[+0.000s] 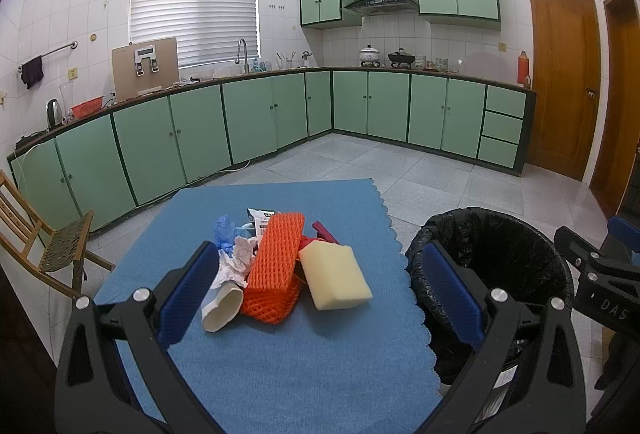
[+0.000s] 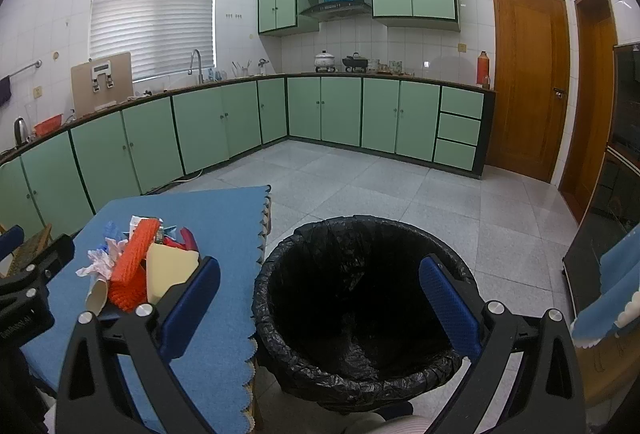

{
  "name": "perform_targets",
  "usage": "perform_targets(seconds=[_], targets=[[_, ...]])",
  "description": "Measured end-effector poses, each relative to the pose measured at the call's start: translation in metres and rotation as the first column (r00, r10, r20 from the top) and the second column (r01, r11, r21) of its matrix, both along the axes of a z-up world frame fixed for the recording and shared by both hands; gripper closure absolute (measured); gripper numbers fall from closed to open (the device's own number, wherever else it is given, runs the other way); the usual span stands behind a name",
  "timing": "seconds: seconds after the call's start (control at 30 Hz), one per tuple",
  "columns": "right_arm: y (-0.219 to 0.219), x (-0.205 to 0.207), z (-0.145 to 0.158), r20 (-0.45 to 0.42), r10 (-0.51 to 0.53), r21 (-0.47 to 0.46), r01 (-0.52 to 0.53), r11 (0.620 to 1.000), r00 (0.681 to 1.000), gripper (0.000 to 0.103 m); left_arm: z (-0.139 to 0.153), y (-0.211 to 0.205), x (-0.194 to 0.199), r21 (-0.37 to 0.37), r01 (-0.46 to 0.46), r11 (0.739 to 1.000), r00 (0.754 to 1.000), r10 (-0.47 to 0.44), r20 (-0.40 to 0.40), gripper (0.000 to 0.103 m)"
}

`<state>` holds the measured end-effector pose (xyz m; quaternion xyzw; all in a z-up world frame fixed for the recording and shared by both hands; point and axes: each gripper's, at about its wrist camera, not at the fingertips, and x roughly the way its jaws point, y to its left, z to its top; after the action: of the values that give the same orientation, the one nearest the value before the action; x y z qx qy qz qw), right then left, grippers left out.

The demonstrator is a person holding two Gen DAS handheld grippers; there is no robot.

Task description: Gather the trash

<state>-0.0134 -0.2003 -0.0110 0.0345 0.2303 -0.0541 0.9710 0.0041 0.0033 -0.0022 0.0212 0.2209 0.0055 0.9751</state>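
Note:
A pile of trash lies on the blue table mat (image 1: pixel 280 362): an orange foam net (image 1: pixel 276 266), a cream sponge block (image 1: pixel 334 276), a white paper cup (image 1: pixel 222 306) on its side, crumpled white tissue (image 1: pixel 236 262), a blue glove (image 1: pixel 224 230), a printed wrapper (image 1: pixel 260 216) and a red piece (image 1: pixel 324 232). My left gripper (image 1: pixel 320 294) is open and empty above the mat, just short of the pile. A bin with a black liner (image 2: pixel 360 298) stands right of the table. My right gripper (image 2: pixel 320 298) is open and empty over the bin. The pile also shows in the right wrist view (image 2: pixel 132 266).
A wooden folding chair (image 1: pixel 48 234) stands left of the table. Green kitchen cabinets (image 1: pixel 248 114) line the far walls. A brown door (image 2: pixel 528 78) is at the right. Grey tiled floor (image 2: pixel 400 186) lies beyond the bin. A dark cabinet (image 2: pixel 612 194) is at far right.

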Motion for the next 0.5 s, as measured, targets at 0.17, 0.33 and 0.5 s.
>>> perform_targets(seconds=[0.17,0.33,0.5], targets=[[0.0000,0.0008,-0.0002,0.000,0.000,0.000,0.000,1.000,1.000,0.006,-0.0001,0.0000,0.0002,0.001,0.001,1.000,1.000,-0.001,-0.001,0.005],[0.0000,0.0009,-0.0003,-0.001,0.000,0.000,0.000,1.000,1.000,0.006,-0.0005,-0.0001,0.0001,0.002,0.003,1.000,1.000,-0.003,-0.002,0.005],[0.0002,0.0012,-0.0008,0.001,-0.001,0.000,0.001,1.000,1.000,0.006,-0.0003,-0.0001,0.0003,0.002,0.002,1.000,1.000,-0.002,-0.002,0.005]])
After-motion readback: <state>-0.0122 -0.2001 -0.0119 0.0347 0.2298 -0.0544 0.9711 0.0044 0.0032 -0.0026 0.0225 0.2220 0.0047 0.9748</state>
